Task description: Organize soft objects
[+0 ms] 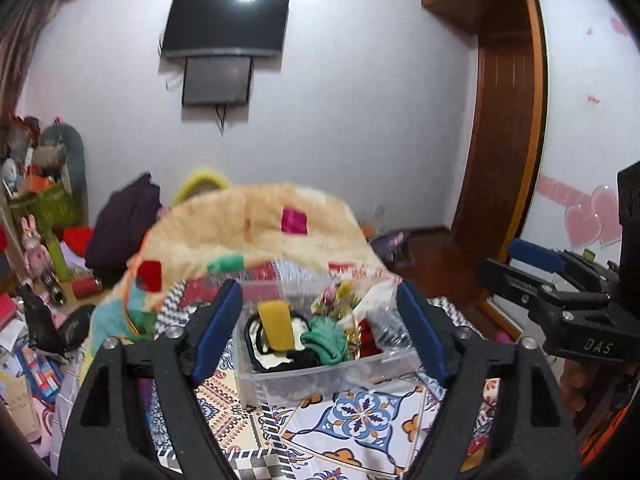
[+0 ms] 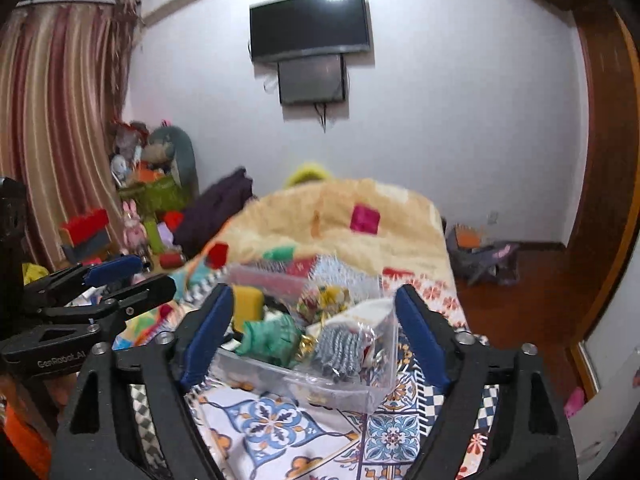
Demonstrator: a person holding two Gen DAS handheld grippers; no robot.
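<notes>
A clear plastic box sits on the patterned bedsheet. It holds soft items: a yellow sponge, a green cloth, black-and-white fabric and gold tinsel. In the right wrist view the box also shows a grey knitted piece, the green cloth and the yellow sponge. My left gripper is open and empty, its fingers framing the box from above and in front. My right gripper is open and empty, likewise in front of the box.
A cream fleece blanket with coloured patches is heaped behind the box. Toys and clutter pile at the left. A TV hangs on the wall. A wooden wardrobe stands at the right beside bare floor.
</notes>
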